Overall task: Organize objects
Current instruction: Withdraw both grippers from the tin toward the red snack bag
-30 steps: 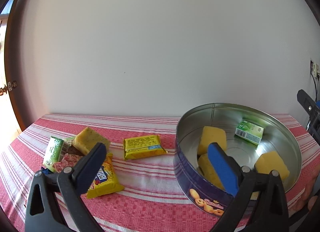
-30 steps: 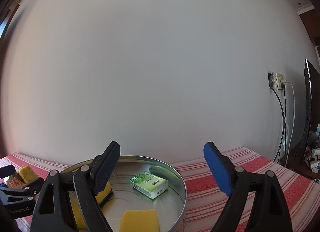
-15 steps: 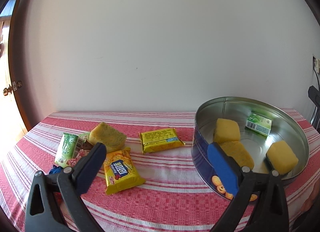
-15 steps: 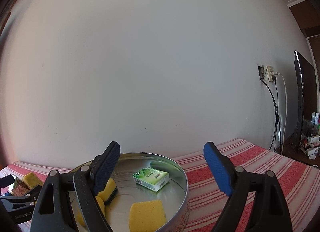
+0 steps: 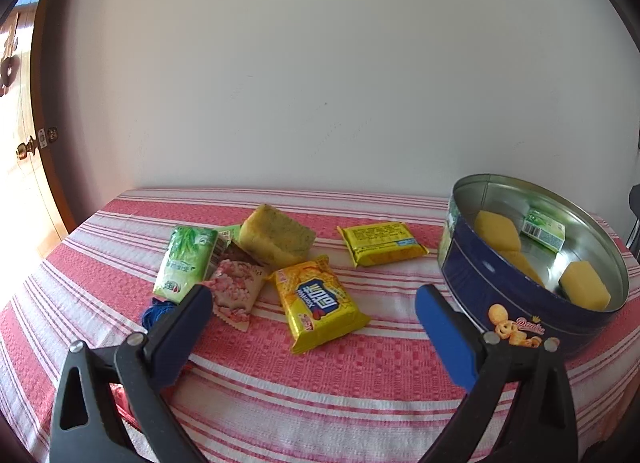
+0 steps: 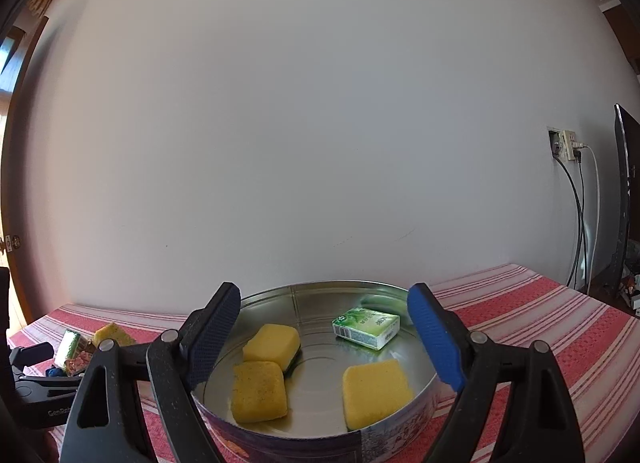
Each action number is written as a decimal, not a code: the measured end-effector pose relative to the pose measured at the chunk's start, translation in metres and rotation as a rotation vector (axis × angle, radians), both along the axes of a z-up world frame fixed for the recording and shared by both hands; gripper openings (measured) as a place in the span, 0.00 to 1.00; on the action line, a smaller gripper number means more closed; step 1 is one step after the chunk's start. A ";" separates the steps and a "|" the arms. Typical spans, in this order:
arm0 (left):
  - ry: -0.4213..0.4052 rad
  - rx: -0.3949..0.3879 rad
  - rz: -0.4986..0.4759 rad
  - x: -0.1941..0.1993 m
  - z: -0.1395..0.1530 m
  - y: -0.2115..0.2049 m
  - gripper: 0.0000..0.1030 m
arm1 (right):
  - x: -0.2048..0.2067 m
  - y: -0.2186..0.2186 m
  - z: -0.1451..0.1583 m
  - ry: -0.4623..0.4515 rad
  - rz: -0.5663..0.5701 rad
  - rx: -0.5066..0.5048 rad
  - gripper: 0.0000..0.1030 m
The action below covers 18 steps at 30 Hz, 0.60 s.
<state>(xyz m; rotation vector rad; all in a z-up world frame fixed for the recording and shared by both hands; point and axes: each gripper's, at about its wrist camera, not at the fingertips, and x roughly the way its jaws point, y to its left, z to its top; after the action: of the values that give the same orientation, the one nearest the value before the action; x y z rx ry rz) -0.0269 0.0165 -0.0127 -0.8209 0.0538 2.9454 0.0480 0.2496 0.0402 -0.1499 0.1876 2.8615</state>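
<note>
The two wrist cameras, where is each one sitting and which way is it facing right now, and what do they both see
Left wrist: sits behind the open left gripper, angled down at the striped tablecloth, the loose snack packets and a sponge; only its own black arms and blue pads show.
Right wrist: sits behind the open right gripper, nearly level, facing the wall over the cookie tin; the left gripper's black frame shows at the left edge.
Shared: the tin with three yellow sponges and a green box inside, plus the packet pile.

In tin: round blue metal cookie tin (image 5: pixel 516 295) holds three yellow sponges (image 6: pixel 376 391) and small green carton (image 6: pixel 366 327).
Left of tin: yellow snack packets (image 5: pixel 320 303), large sponge (image 5: pixel 278 239), on striped worktop (image 5: pixel 320 383).
</note>
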 end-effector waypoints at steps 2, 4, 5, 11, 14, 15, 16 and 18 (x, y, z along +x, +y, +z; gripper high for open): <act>-0.013 -0.001 0.013 0.002 -0.001 -0.010 1.00 | -0.003 -0.009 -0.002 -0.020 0.025 -0.003 0.85; -0.017 -0.014 0.029 0.006 -0.002 -0.020 1.00 | -0.003 -0.021 -0.002 -0.041 0.049 0.004 0.85; -0.016 -0.022 0.039 0.007 -0.002 -0.025 1.00 | -0.005 -0.028 -0.003 -0.051 0.062 0.010 0.85; -0.053 -0.047 0.090 0.011 -0.005 -0.066 1.00 | -0.013 -0.064 -0.008 -0.114 0.159 0.027 0.85; -0.082 -0.018 0.106 0.009 -0.008 -0.090 1.00 | -0.022 -0.081 -0.011 -0.161 0.215 0.033 0.85; -0.095 -0.013 0.111 0.008 -0.009 -0.098 1.00 | -0.024 -0.088 -0.012 -0.175 0.228 0.043 0.85; -0.109 -0.010 0.115 0.008 -0.011 -0.104 1.00 | -0.026 -0.094 -0.012 -0.182 0.235 0.053 0.85; -0.138 -0.001 0.110 0.007 -0.015 -0.115 1.00 | -0.032 -0.104 -0.014 -0.189 0.256 0.057 0.85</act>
<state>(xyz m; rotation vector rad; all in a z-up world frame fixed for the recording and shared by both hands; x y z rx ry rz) -0.0204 -0.0986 -0.0275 -1.0575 0.0003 2.9802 0.0159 0.1461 0.0261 -0.4612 0.0521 3.0775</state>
